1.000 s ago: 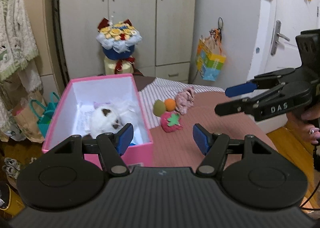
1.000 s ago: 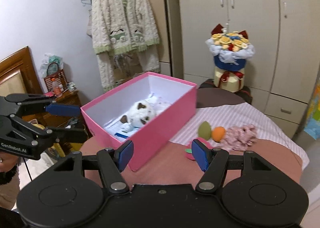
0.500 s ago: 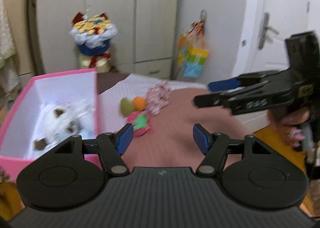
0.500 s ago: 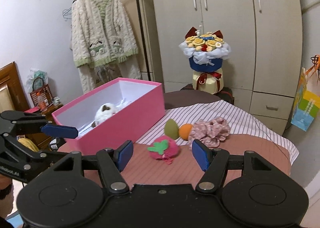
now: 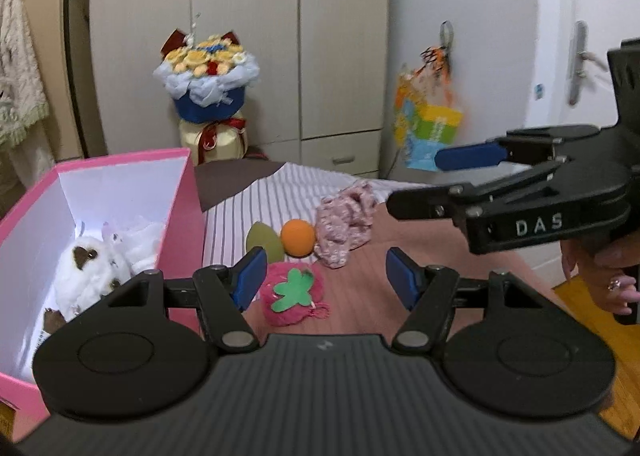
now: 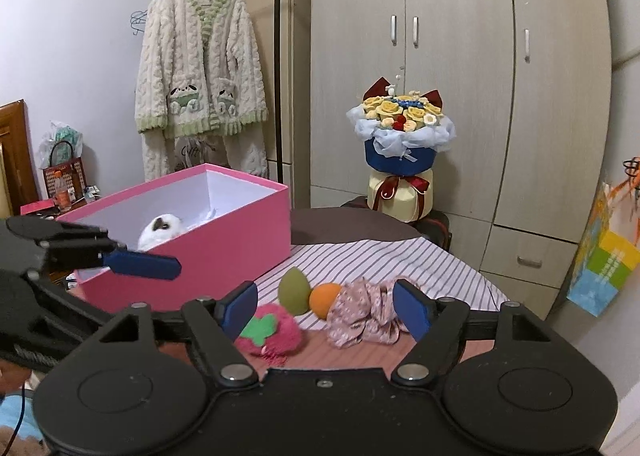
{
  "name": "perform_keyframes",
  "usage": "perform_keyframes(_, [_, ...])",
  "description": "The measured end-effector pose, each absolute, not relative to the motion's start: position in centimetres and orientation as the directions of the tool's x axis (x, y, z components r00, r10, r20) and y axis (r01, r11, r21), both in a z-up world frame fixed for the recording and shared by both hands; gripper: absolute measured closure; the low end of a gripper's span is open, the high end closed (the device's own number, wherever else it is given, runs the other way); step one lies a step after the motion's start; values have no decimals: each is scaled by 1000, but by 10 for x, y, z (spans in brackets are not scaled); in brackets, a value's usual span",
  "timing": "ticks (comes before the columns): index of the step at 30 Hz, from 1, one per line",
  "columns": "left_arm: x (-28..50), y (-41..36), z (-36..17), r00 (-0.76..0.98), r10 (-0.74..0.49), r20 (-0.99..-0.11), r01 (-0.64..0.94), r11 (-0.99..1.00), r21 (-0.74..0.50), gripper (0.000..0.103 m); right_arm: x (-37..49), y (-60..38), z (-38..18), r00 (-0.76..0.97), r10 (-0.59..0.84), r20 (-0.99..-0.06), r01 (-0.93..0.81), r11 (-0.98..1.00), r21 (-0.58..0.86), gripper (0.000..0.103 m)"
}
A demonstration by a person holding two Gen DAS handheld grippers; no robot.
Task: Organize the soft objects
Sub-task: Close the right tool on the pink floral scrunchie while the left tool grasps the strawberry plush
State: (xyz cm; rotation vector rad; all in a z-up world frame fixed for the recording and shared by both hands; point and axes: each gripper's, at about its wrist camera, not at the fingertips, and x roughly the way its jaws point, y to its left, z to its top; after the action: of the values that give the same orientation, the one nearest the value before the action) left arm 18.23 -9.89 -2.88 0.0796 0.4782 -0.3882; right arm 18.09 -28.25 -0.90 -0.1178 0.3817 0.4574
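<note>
A pink strawberry plush (image 5: 294,294) (image 6: 269,333) lies on the table just ahead of both grippers. Behind it sit a green egg-shaped sponge (image 5: 264,242) (image 6: 294,292), an orange ball (image 5: 298,232) (image 6: 325,295) and a floral fabric scrunchie (image 5: 345,218) (image 6: 366,318). A pink box (image 5: 180,212) (image 6: 224,252) on the left holds a white plush toy (image 5: 90,270) (image 6: 162,227). My left gripper (image 5: 326,276) is open and empty above the strawberry. My right gripper (image 6: 326,310) is open and empty, facing the ball and scrunchie.
A flower bouquet (image 5: 208,96) (image 6: 402,154) stands behind the table by the wardrobe. A striped cloth (image 5: 260,196) covers the table's far part. A colourful gift bag (image 5: 430,132) hangs at the right. A knitted cardigan (image 6: 200,96) hangs at the left.
Both grippers have swung from the pink box toward the soft items and moved closer to them. Both stayed open and empty.
</note>
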Motion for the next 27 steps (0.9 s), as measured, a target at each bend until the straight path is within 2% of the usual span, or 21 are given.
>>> perform_keyframes(7, [220, -115, -54, 831, -265, -489, 311, 950, 14, 38, 239, -283, -29, 818, 429, -384, -476, 879, -32, 21])
perform_keyframes(14, [252, -121, -76, 809, -227, -543, 270, 963, 0, 38, 279, -270, -56, 790, 404, -461, -521, 839, -158, 20])
perform_keyframes(20, [262, -129, -90, 801, -192, -567, 252, 967, 29, 38, 302, -282, -73, 748, 443, -495, -554, 826, -98, 18])
perform_keyframes(27, [272, -127, -103, 769, -170, -616, 220, 976, 5, 38, 328, -293, -90, 692, 480, -540, -564, 826, 12, 18])
